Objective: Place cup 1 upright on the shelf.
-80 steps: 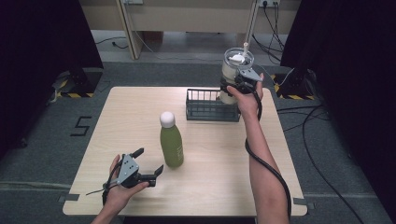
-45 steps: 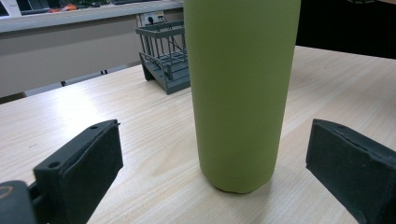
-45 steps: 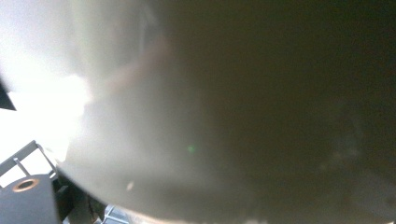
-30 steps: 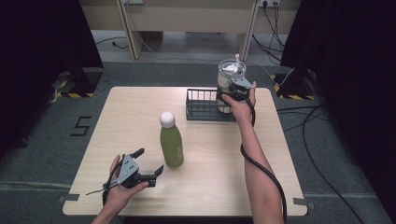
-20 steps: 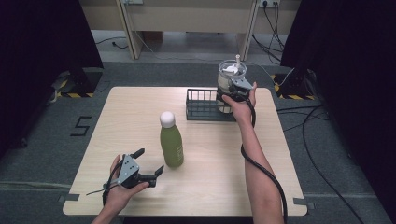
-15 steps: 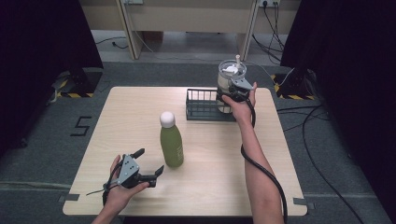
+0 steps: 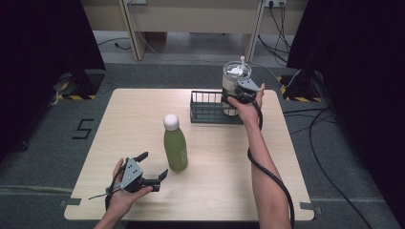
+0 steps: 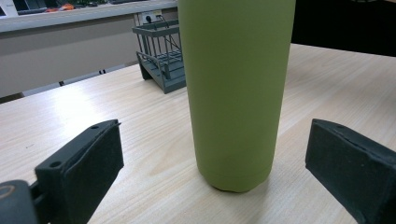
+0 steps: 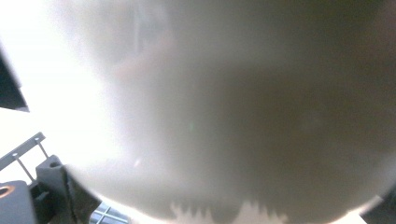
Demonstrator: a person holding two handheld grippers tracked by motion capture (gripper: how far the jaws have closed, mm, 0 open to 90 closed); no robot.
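A green bottle with a white cap stands upright in the middle of the table. My left gripper rests low on the table just left of and nearer than the bottle, open. In the left gripper view the bottle stands between and just beyond the spread pads, untouched. My right gripper is shut on a clear lidded tumbler with a straw, at the right end of the dark wire rack. The tumbler's wall is a close blur in the right gripper view.
The wooden table has bare room left of the rack and around the bottle. The rack sits at the far side, right of centre. A black cable trails along the right forearm. Dark curtains flank the table.
Since the earliest frame my right gripper has carried the tumbler down and left to the rack's right end. Over the last second nothing has moved.
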